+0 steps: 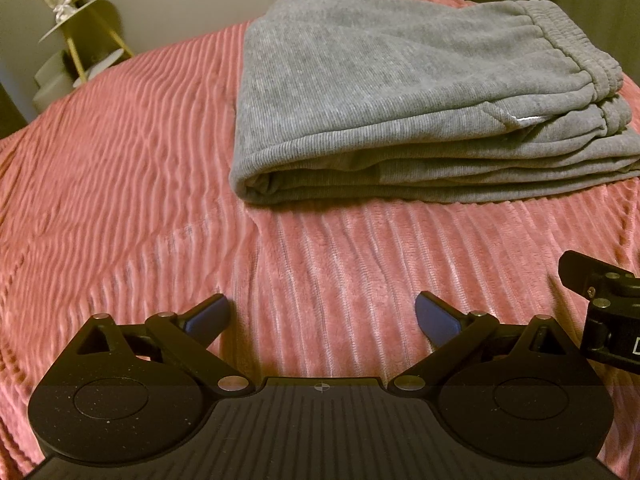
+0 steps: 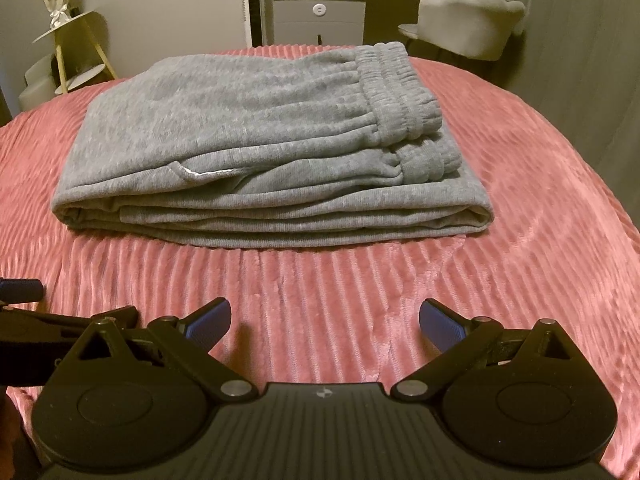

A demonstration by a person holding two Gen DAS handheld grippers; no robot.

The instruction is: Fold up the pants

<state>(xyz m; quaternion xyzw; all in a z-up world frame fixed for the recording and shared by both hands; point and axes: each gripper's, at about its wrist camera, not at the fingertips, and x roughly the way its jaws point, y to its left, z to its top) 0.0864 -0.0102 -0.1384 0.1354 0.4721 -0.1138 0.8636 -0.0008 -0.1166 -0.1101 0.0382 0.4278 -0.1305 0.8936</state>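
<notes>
Grey sweatpants (image 1: pixel 404 96) (image 2: pixel 256 148) lie folded in a compact stack on a pink ribbed bedspread (image 1: pixel 140 184) (image 2: pixel 360 280), the elastic waistband on top at the right. My left gripper (image 1: pixel 322 316) is open, well short of the stack's near edge, with nothing between its blue-padded fingers. Open as well, my right gripper (image 2: pixel 325 318) hovers over bare bedspread in front of the stack. Part of the right gripper's body shows at the right edge of the left wrist view, and the left gripper's finger (image 2: pixel 20 290) shows at the left edge of the right wrist view.
Beyond the bed stand a tiered yellow side stand (image 2: pixel 76 56) at the left, a grey drawer cabinet (image 2: pixel 320 16) in the middle and a grey upholstered chair (image 2: pixel 468 24) at the right. The bedspread slopes off at the left and right.
</notes>
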